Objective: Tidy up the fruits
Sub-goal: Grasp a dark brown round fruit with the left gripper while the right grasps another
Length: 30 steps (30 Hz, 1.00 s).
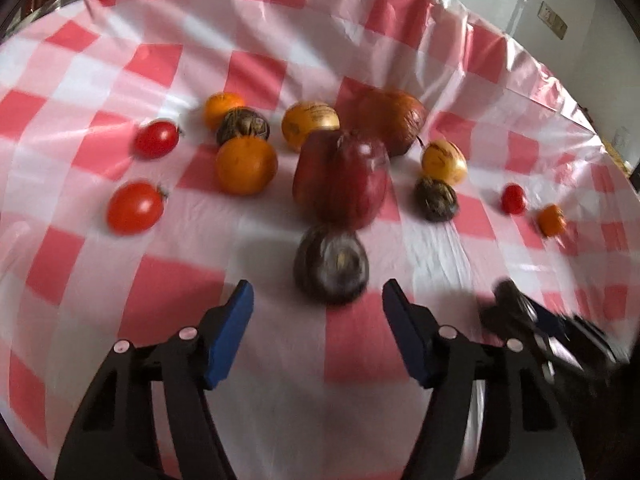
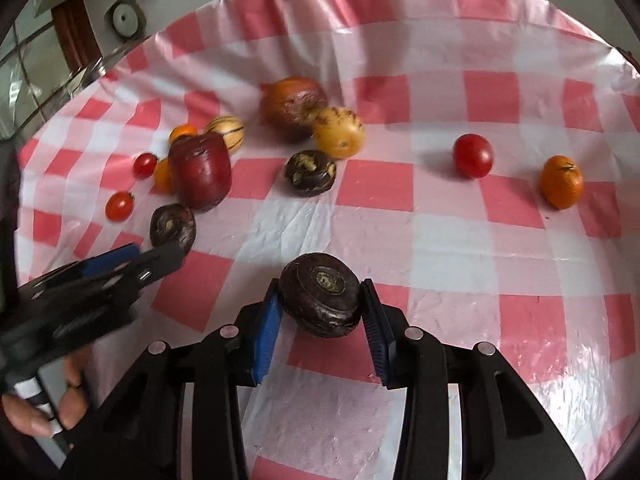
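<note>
Fruits lie scattered on a red-and-white checked tablecloth [image 1: 280,340]. My left gripper [image 1: 318,296] is open and empty, with a dark round fruit [image 1: 331,264] just ahead between its blue fingertips. Behind that lies a dark red wax apple [image 1: 340,178]. My right gripper [image 2: 320,300] is shut on another dark round fruit [image 2: 320,294], held between its blue pads. The left gripper also shows at the left of the right wrist view [image 2: 120,268], and the right gripper shows blurred at the right of the left wrist view [image 1: 520,304].
Oranges [image 1: 246,164], red tomatoes [image 1: 135,207], yellow striped fruits [image 1: 444,162], a brown-orange fruit [image 1: 394,118] and more dark fruits [image 1: 436,199] lie around. A red tomato [image 2: 473,155] and an orange tomato [image 2: 561,181] sit apart at the right. The table edge [image 1: 552,64] curves behind.
</note>
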Tool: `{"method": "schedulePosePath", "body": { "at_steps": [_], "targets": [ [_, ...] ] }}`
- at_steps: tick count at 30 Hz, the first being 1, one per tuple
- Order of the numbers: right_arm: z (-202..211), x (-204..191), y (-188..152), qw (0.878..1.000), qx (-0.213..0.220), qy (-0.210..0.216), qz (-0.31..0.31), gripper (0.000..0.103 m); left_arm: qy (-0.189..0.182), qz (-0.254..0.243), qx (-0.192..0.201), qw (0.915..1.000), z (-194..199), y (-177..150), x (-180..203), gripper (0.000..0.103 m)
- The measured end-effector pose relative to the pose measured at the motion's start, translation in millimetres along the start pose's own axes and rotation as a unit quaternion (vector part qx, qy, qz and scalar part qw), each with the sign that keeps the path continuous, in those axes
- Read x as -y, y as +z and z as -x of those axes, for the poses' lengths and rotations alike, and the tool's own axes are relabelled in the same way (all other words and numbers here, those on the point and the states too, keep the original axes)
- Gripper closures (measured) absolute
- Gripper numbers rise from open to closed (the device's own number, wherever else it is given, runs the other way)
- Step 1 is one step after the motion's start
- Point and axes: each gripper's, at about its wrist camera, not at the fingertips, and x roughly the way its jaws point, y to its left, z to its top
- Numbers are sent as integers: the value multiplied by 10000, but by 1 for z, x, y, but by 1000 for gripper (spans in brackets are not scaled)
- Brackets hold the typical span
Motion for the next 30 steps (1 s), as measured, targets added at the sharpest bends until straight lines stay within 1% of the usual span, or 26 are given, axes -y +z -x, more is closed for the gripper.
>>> {"method": "schedulePosePath", "body": {
  "at_steps": [3,4,5,7,9,13,18,25,27,30],
  "targets": [
    [3,-8,0,9995,205,-183,180,64,120,-49,57,9999,-6,6,5,50],
    [5,-8,0,9994,241,-198,179,64,145,-69,91,9998,-7,6,6,59],
    [4,-6,0,9995,239,-171,148,64,190,-116,128,9997,-7,5,8,64],
    [3,-1,2,9996,238,-130,16,64,303,-217,145,9992,-8,4,13,64],
    [2,-1,2,9996,237,-132,-42,64,313,-228,151,9991,-8,4,13,64],
    [1,-1,2,9997,194,-154,-34,64,209,-64,167,9996,-6,4,4,64],
    [-2,-2,2,9996,120,-226,-68,64,171,-4,198,9997,-4,3,2,64],
    [-4,-2,3,9988,111,-470,-110,64,-96,291,528,9981,10,1,-11,64],
    [-3,-1,2,9983,144,-557,-133,64,20,349,621,9975,17,-4,-13,64],
    [4,-1,1,9971,279,-700,-139,64,308,276,610,9973,32,-20,-8,64]
  ]
}}
